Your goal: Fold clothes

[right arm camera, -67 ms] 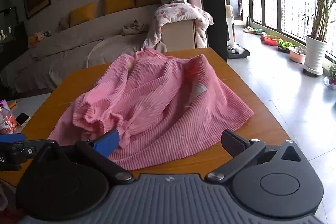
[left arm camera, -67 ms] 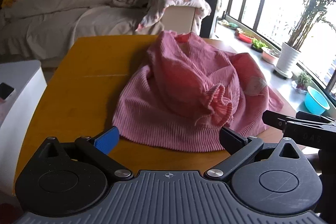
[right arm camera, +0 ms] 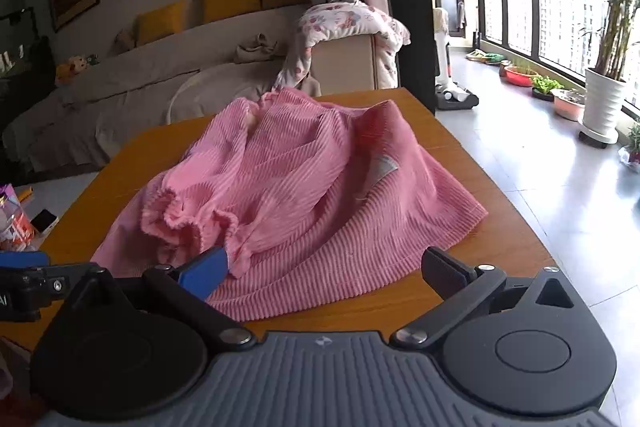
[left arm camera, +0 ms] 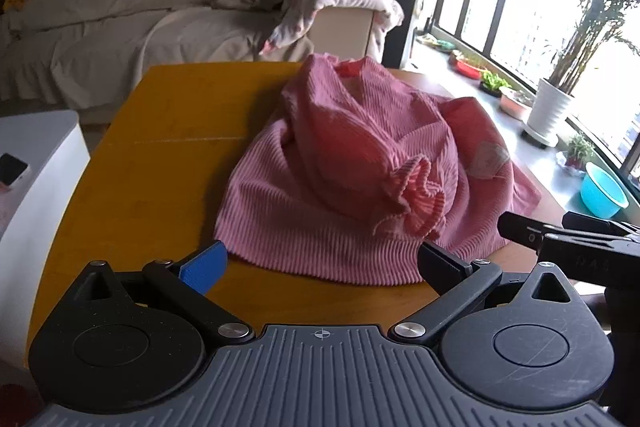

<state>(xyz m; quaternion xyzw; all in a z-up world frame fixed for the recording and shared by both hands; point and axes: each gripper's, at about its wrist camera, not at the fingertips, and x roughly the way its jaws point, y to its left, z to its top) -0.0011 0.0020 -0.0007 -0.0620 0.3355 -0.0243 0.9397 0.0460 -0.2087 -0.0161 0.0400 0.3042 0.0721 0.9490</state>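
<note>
Left wrist view: the soft pink ribbed sweater (left arm camera: 360, 179) lies bunched at 12 o'clock on the smooth orange wooden table (left arm camera: 160, 167), bare wood toward 9 o'clock. The left gripper (left arm camera: 322, 263) is spread wide, holding nothing.

Right wrist view: the right gripper (right arm camera: 324, 269) gapes empty; the sweater's hem (right arm camera: 400, 259) sits between its fingers.

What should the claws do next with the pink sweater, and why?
Probably the left claw should ease forward and pinch the near hem of the pink sweater. Both claws, the right claw too, are open and holding nothing, and the sweater lies crumpled on the table.
</note>
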